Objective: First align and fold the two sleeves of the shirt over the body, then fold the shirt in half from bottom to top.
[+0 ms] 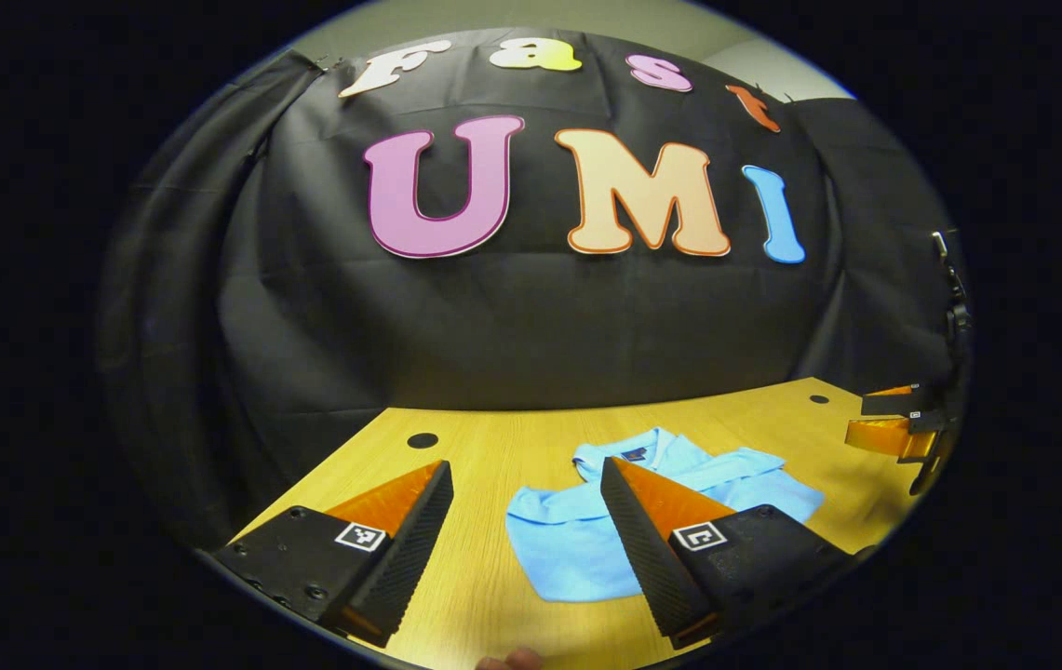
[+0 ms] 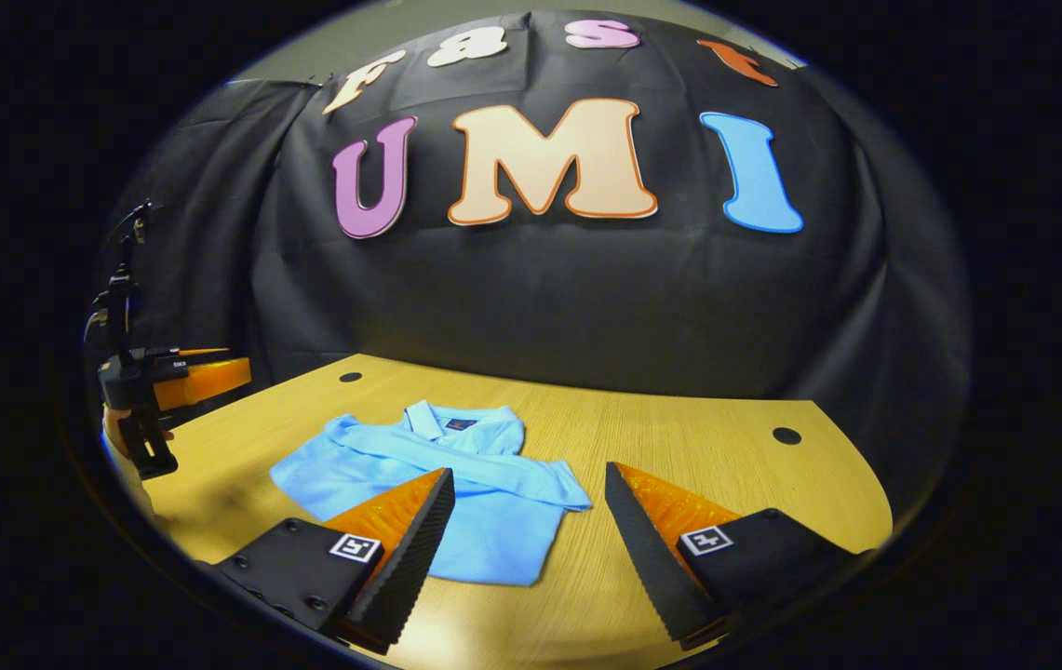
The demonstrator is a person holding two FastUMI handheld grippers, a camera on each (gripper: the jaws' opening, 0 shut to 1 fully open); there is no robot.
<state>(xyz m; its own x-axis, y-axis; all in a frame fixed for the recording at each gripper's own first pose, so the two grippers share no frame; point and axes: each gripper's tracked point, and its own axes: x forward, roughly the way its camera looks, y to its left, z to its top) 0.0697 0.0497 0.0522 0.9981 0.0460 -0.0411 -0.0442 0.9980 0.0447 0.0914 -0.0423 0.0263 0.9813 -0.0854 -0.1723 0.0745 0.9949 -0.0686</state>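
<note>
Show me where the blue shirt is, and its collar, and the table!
shirt [image 2: 493,535], right gripper view, on the front of its body.
collar [image 2: 456,417], right gripper view, on the fold at the neck.
table [image 2: 726,437], right gripper view, on bare wood right of the shirt.

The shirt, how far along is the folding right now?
The blue shirt lies flat on the wooden table with both sleeves already crossed over its body, collar at the far end. Nothing is in hand: the left gripper and right gripper are open above it. Left: folding the bottom hem up to the collar.
</note>
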